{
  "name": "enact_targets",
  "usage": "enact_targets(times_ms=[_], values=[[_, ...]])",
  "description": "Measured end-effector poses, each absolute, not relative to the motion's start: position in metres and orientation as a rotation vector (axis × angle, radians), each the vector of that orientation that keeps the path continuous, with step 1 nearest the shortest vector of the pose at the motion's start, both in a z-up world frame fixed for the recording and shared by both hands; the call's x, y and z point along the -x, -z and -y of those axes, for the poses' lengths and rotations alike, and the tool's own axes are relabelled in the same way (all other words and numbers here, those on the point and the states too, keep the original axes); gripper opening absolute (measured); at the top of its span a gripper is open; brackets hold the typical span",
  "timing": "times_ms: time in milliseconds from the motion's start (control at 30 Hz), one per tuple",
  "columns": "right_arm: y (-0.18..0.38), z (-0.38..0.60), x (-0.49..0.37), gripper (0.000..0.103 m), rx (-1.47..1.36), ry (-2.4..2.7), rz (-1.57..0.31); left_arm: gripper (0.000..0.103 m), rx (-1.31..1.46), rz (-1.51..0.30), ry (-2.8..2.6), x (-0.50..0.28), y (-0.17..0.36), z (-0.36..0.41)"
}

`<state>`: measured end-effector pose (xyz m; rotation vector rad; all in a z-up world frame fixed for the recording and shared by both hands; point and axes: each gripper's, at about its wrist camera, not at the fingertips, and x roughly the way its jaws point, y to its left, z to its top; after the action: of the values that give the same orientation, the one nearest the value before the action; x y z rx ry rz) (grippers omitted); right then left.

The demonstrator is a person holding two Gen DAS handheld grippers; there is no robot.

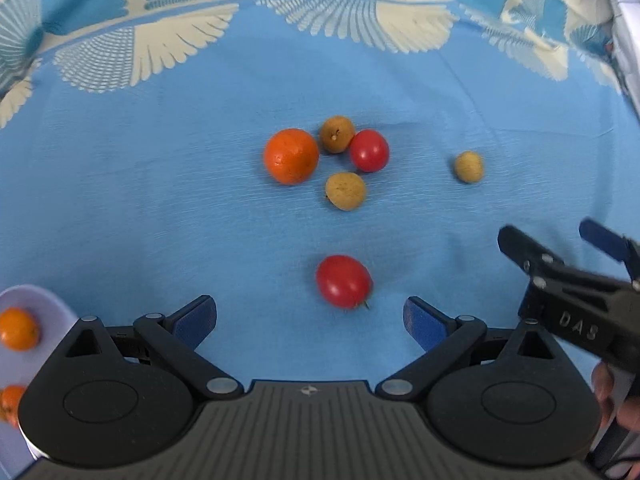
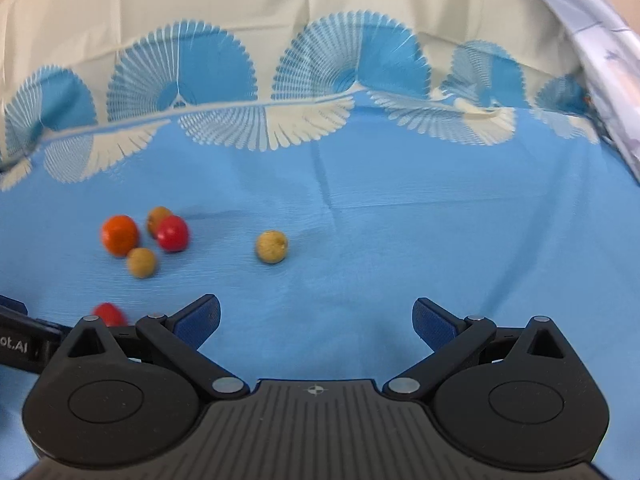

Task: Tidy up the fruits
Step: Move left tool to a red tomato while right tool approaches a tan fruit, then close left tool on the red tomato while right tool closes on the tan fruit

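Six loose fruits on the blue cloth (image 1: 160, 200). Left wrist view: left gripper (image 1: 310, 314) at bottom centre, jaws spread wide, holding nothing. Near tomato (image 1: 344, 281) lies just ahead of the fingertips, centre frame, slightly right of the midline, not touching either pad. Cluster above it, mid frame: orange (image 1: 291, 155), brown longan (image 1: 337, 134) behind, second tomato (image 1: 369, 150) touching that longan, pale longan (image 1: 345, 191) in front, apart from the orange. Lone longan (image 1: 469, 166) off to the right, well apart from the cluster. White plate (image 1: 44, 304) at the lower left edge, two small oranges on it: one (image 1: 18, 329) near the rim, the other (image 1: 12, 404) mostly cut by the gripper body. Right gripper (image 1: 560, 240) enters from the lower right edge, jaws parted, empty, above the cloth.

Right wrist view: right gripper (image 2: 316, 318) bottom centre, jaws wide, nothing between them. Lone longan (image 2: 271, 247) ahead and left of centre, clear of the fingers. Cluster at mid left: orange (image 2: 119, 235), second tomato (image 2: 172, 233), pale longan (image 2: 141, 263). Near tomato (image 2: 108, 314) is blurred, partly hidden behind the gripper's left linkage. Left gripper's body shows at the far left edge.
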<state>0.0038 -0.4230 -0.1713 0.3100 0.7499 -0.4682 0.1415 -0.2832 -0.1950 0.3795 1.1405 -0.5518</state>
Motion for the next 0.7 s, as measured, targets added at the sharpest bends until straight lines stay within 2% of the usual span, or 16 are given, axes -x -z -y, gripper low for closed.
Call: enact_targets(times_ms=[267, 400, 433, 467, 500, 533, 567, 600, 633, 667, 700], values=[[0.210, 0.443, -0.056, 0.102, -0.282, 0.393, -0.771, 0.103, -0.428, -1.142, 0.552, -0.157, 0.223, 0.293], [0.217, 0.436, -0.071, 0.102, -0.200, 0.380, -0.721, 0.103, -0.426, -1.134, 0.554, -0.157, 0.224, 0.292], [0.218, 0.436, -0.072, 0.102, -0.206, 0.383, -0.713, 0.102, -0.424, -1.139, 0.553, -0.158, 0.224, 0.291], [0.218, 0.435, -0.073, 0.102, -0.198, 0.383, -0.710, 0.095, -0.425, -1.140, 0.552, -0.159, 0.223, 0.291], [0.217, 0.435, -0.072, 0.098, -0.193, 0.380, -0.707, 0.090, -0.424, -1.133, 0.559, -0.158, 0.219, 0.291], [0.216, 0.434, -0.071, 0.093, -0.195, 0.367, -0.700, 0.075, -0.420, -1.125, 0.572, -0.156, 0.214, 0.290], [0.214, 0.433, -0.069, 0.075, -0.193, 0.358, -0.686, 0.057, -0.414, -1.120, 0.586, -0.155, 0.209, 0.289], [0.212, 0.432, -0.068, 0.049, -0.180, 0.370, -0.679, 0.048, -0.403, -1.119, 0.599, -0.155, 0.206, 0.288], [0.211, 0.432, -0.066, 0.031, -0.180, 0.362, -0.678, 0.035, -0.390, -1.122, 0.614, -0.156, 0.203, 0.287], [0.210, 0.436, -0.067, 0.026, -0.211, 0.340, -0.680, 0.035, -0.389, -1.123, 0.613, -0.155, 0.201, 0.286], [0.210, 0.439, -0.067, 0.026, -0.237, 0.345, -0.679, 0.035, -0.393, -1.117, 0.604, -0.154, 0.198, 0.286]])
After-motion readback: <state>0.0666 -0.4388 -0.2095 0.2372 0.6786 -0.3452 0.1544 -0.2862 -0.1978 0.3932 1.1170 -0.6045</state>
